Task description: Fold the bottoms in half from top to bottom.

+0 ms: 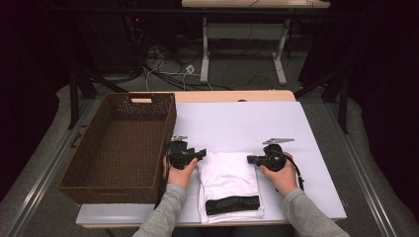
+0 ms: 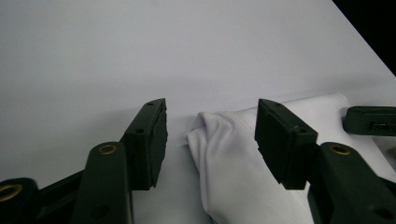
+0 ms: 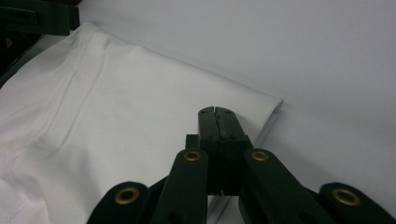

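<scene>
A folded white shirt [image 1: 230, 177] with a black printed band [image 1: 232, 204] at its near end lies on the white table [image 1: 237, 123]. My left gripper [image 1: 201, 154] sits at the shirt's far left corner. In the left gripper view its jaws [image 2: 212, 140] stand open, with the shirt's bunched corner [image 2: 233, 154] between them and untouched by either pad. My right gripper [image 1: 250, 159] is at the far right corner. Its jaws [image 3: 218, 114] are pressed together over the shirt [image 3: 116, 102] near its edge; I see no fabric pinched between them.
A brown wicker basket [image 1: 111, 190] stands at the table's left, close beside my left hand. White tabletop stretches beyond the shirt to the far edge. The right gripper's jaw tip [image 2: 371, 120] shows at the left gripper view's right edge.
</scene>
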{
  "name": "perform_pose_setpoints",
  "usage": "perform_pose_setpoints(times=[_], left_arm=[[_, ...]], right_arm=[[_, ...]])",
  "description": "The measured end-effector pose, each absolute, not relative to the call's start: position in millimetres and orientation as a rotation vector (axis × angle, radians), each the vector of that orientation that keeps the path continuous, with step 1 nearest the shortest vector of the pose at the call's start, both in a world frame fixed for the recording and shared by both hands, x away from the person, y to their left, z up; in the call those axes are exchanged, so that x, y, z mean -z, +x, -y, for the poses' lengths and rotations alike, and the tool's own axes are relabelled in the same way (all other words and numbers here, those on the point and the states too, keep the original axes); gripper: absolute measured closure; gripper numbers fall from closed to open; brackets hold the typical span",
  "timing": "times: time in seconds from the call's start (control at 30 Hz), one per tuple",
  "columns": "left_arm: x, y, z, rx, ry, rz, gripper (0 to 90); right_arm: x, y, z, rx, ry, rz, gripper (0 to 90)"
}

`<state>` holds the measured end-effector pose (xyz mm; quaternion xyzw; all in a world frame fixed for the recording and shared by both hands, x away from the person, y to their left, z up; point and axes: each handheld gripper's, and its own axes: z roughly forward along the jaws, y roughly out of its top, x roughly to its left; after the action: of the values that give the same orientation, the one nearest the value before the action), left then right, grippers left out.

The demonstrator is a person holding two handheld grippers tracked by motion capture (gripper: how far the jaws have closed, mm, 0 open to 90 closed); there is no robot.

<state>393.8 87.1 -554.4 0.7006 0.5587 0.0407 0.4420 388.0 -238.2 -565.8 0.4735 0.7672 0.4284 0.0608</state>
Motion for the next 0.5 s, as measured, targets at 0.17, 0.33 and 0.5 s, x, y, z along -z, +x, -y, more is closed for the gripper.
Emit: perform_pose_setpoints(times=[0.17, 0.33, 0.5], left_arm=[[559, 393, -81, -0.093, 1.798, -1.408, 36.9], [558, 390, -76, -0.084, 1.825, -1.393, 35.6], [558, 389, -73, -0.088, 1.827, -1.411, 42.2]], right_arm=[[566, 388, 239, -1.301, 1.431, -2.321, 90.0], [567, 388, 238, -1.303, 1.431, -2.318, 90.0], [567, 388, 238, -1.307, 1.431, -2.316, 89.6]])
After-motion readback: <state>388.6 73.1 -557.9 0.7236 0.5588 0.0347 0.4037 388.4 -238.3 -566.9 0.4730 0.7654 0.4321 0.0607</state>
